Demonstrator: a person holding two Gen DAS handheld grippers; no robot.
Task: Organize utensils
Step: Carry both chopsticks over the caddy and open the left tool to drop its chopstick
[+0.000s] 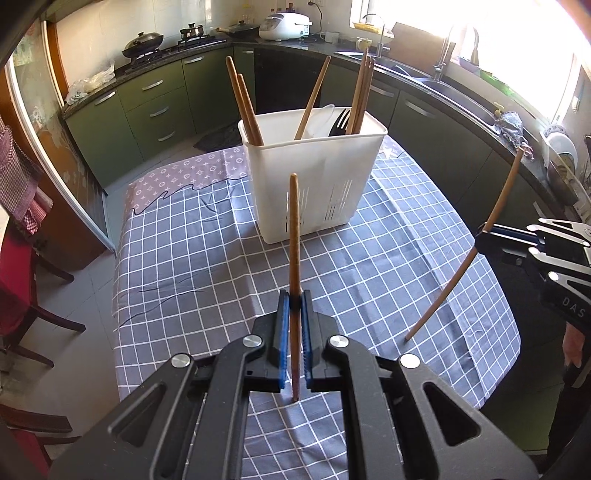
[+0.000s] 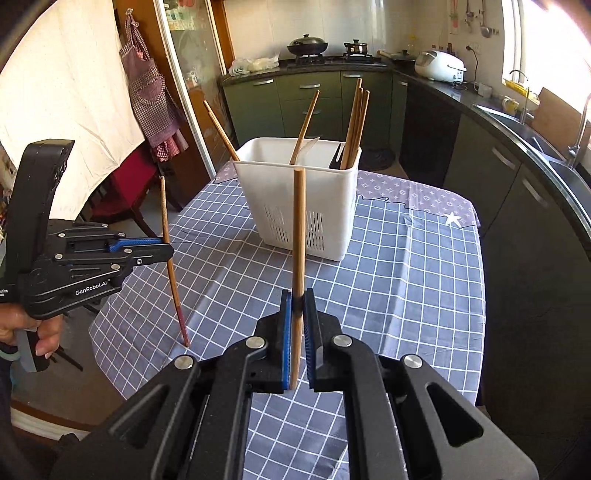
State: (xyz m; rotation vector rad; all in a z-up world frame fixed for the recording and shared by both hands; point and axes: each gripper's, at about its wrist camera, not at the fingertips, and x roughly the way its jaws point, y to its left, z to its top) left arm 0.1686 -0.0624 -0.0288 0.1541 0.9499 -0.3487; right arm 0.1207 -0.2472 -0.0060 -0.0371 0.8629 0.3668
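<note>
Left hand-held gripper (image 1: 294, 301) clamps a dark chopstick (image 1: 294, 236) near-upright; right hand-held gripper (image 2: 298, 301) clamps a pale chopstick (image 2: 298, 229), upright. Only the right view shows its reddish tip, seemingly touching the table (image 2: 406, 280).

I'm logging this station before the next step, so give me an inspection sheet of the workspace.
Surface: table under a grey checked cloth, creased.
Job's things: white utensil holder upright, holding chopsticks, a black fork and a white utensil; one chopstick in the left tool, another chopstick in the right tool.
Clutter: nothing seen on the cloth.
Grippers: left tool shut on its chopstick; right tool shut on its own.
Cables: nothing seen.
Surroundings: green kitchen cabinets, stove pots, rice cooker, sink.
</note>
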